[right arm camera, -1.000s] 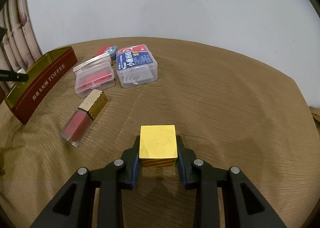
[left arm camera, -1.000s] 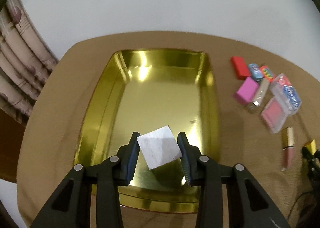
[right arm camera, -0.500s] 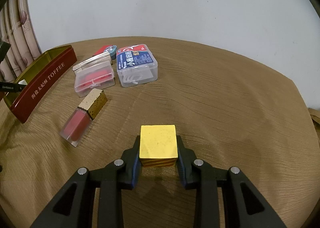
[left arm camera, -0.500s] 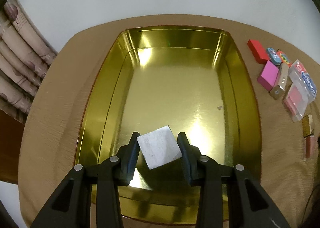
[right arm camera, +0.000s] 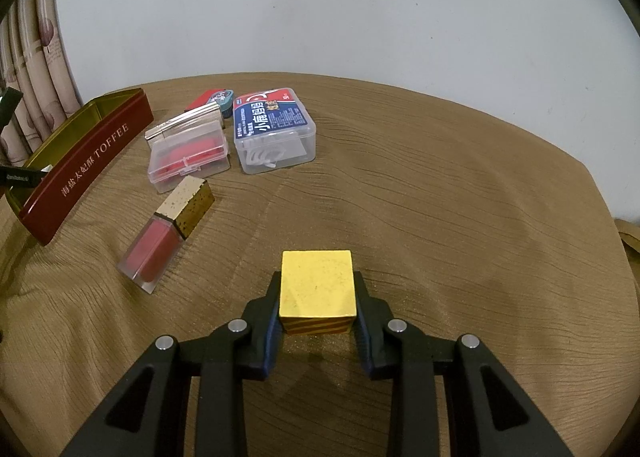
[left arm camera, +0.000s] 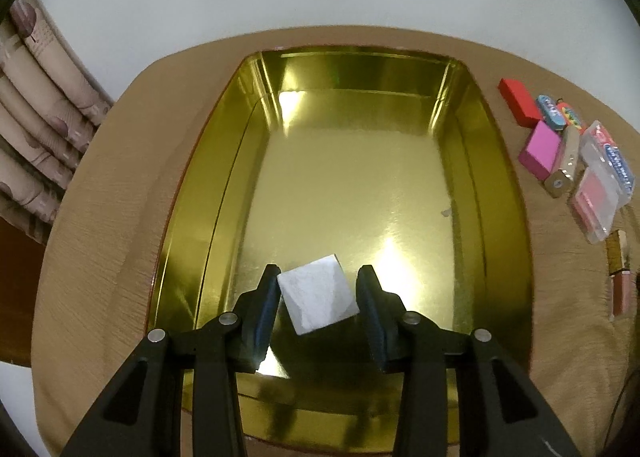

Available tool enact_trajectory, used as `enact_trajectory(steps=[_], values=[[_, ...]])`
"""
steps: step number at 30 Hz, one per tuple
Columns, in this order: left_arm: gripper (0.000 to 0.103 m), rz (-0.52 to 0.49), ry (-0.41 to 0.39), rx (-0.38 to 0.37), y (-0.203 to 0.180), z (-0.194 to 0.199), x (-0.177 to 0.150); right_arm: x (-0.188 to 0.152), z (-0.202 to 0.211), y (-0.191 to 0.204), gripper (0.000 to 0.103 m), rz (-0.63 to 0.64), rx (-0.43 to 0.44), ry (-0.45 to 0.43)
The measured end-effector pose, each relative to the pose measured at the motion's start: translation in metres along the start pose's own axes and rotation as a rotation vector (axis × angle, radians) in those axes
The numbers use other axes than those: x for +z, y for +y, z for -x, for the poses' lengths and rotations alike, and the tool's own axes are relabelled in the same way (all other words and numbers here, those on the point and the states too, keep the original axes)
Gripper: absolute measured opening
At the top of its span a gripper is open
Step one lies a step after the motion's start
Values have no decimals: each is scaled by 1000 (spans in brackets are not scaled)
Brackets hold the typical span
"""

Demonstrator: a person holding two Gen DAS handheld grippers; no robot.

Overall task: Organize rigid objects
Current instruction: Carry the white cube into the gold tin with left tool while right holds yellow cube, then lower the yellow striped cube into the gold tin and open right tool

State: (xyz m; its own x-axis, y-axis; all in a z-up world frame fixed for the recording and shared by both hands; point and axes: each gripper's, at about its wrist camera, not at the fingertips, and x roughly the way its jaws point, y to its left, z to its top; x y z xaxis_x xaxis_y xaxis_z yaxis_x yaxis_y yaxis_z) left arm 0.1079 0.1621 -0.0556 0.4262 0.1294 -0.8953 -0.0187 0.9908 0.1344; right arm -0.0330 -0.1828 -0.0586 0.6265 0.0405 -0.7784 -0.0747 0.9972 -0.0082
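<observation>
Releasing the white block (left arm camera: pixel 318 299) low over the near end of the gold tin (left arm camera: pixel 208 193), left gripper (left arm camera: pixel 318 307) jaws just opening, a sliver of gap showing at each pad, so likely about to rest there. Pale, marbled, cube-like, turned corner-on. Right of the tin, right gripper (right arm camera: pixel 317 307) clamped on a yellow cube (right arm camera: pixel 317 285), red-striped at its side, probably waiting its turn.

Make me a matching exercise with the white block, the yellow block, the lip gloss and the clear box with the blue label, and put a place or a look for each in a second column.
1 white block
2 yellow block
3 lip gloss
4 clear box

A gold speckled cap
B over the gold tin
C holds white picks
D clamped in the right gripper

Pairs: 1-B, 2-D, 3-A, 4-C
</observation>
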Motion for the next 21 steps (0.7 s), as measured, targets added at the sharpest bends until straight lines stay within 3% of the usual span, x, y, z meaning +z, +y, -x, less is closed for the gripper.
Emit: enact_trajectory(steps=[8, 17, 21], values=[[48, -46, -83, -44, 2, 47, -3, 0, -1, 4, 31, 13, -8, 3], [66, -152, -241, 171, 35, 115, -15, 14, -4, 7, 30, -5, -33, 72], [77, -113, -280, 228, 50, 124, -25, 25, 1, 13, 30, -8, -59, 75]])
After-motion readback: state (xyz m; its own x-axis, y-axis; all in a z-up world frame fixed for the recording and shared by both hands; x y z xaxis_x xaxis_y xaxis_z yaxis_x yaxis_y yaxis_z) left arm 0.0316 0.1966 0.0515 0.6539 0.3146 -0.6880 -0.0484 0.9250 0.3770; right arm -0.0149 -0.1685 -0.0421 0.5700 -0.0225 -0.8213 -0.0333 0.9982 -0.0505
